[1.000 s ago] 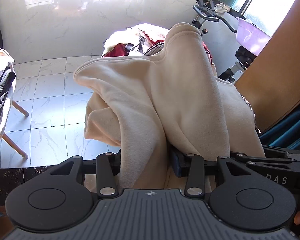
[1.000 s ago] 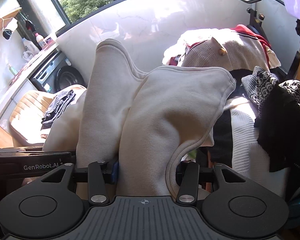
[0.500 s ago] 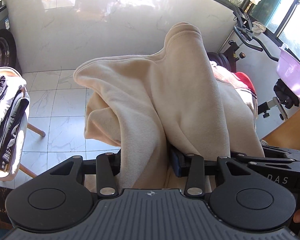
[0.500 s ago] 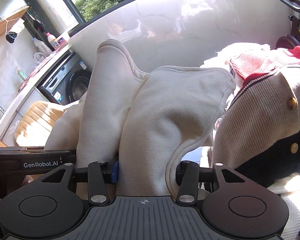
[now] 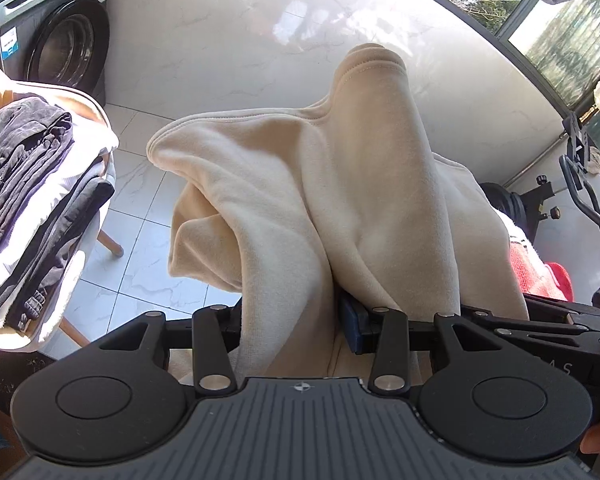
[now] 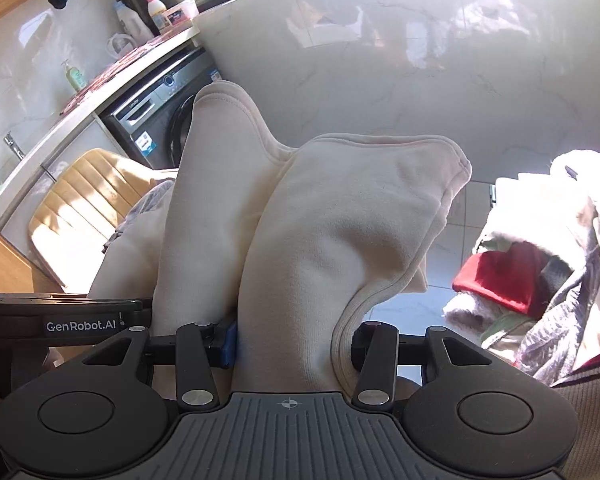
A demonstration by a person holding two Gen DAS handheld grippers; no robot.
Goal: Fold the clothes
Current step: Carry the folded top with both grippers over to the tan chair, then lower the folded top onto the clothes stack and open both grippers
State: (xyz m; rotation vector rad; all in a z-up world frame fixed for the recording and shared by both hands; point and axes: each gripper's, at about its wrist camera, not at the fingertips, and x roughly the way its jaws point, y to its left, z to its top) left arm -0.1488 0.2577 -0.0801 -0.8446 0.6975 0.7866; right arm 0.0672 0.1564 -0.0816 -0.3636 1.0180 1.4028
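Cream fleece fills the middle of the left wrist view: a cream sweatshirt [image 5: 364, 208] is bunched thickly between the jaws of the left gripper [image 5: 296, 320], which is clenched on the cloth, and the folds rise from the lower centre toward the top of the frame. A stack of folded clothes [image 5: 32, 208], dark over white, is seen at the left edge on a chair with wooden legs. A dark washing machine [image 5: 56, 28] is set in the upper left corner against a white marble wall [image 5: 260, 40]. An exercise bike [image 5: 572, 184] is seen at the right edge, with red cloth below it.

Through the right wrist view the same cream sweatshirt [image 6: 332, 240] is shown at centre, gripped by the right gripper [image 6: 292, 340], whose jaws are closed on a thick wad of the fabric. The left gripper's black body [image 6: 60, 320] is seen at the left edge, just beside the garment. A tan chair [image 6: 80, 208] and the washing machine [image 6: 160, 108] are placed in the left half, under a countertop with bottles [image 6: 140, 20]. A pile of unfolded clothes [image 6: 548, 280], red, white and striped, is heaped at the right.
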